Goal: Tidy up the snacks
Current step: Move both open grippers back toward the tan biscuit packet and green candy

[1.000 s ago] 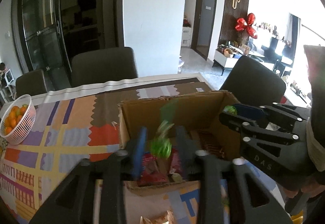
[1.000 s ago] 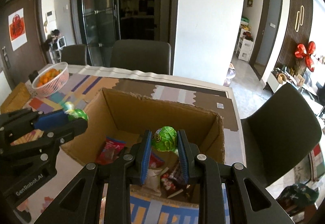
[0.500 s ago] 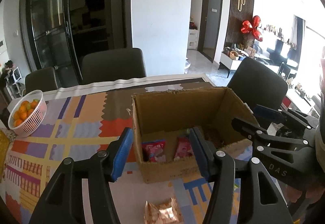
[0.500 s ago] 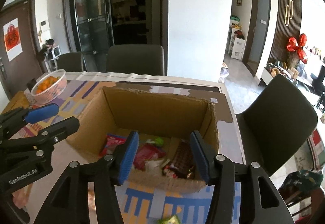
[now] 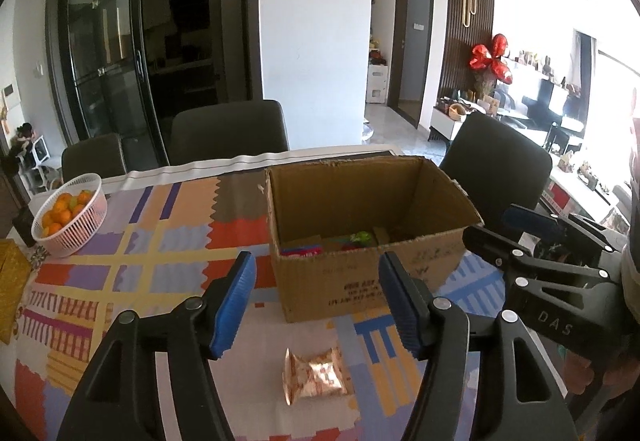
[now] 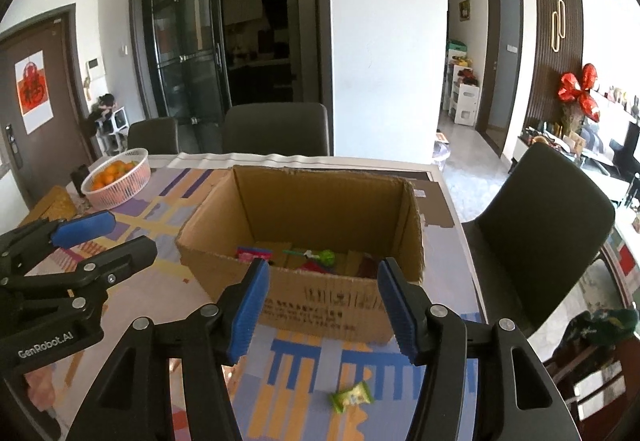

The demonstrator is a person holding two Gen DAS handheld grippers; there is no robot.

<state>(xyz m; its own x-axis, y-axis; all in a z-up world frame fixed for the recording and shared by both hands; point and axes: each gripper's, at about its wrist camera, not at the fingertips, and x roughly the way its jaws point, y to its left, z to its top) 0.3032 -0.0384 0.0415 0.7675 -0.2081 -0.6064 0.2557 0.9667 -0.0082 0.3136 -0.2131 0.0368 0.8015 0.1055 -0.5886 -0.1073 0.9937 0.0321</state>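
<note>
An open cardboard box (image 5: 360, 281) (image 6: 320, 305) stands on the patterned table. Inside it lie a green sweet (image 5: 362, 238) (image 6: 326, 257), a pink packet (image 5: 300, 251) (image 6: 254, 252) and other wrappers. My left gripper (image 5: 316, 261) hovers short of the box's front wall, its jaws opening, nothing between the blue pads. My right gripper (image 6: 324, 265) does the same, also empty. A copper foil packet (image 5: 316, 373) lies on the cloth below the left gripper. A small green packet (image 6: 352, 395) lies below the right one. Each gripper shows in the other's view (image 5: 496, 229) (image 6: 120, 237).
A white basket of oranges (image 5: 72, 217) (image 6: 116, 179) sits at the table's far left. Dark chairs (image 5: 228, 129) (image 6: 544, 217) stand behind and to the right of the table. A yellow flat thing (image 5: 12, 273) lies at the left edge.
A second ago each gripper had a green sweet between its pads over the box. Both sweets dropped in, the jaws spread, and both grippers drew back toward the near side.
</note>
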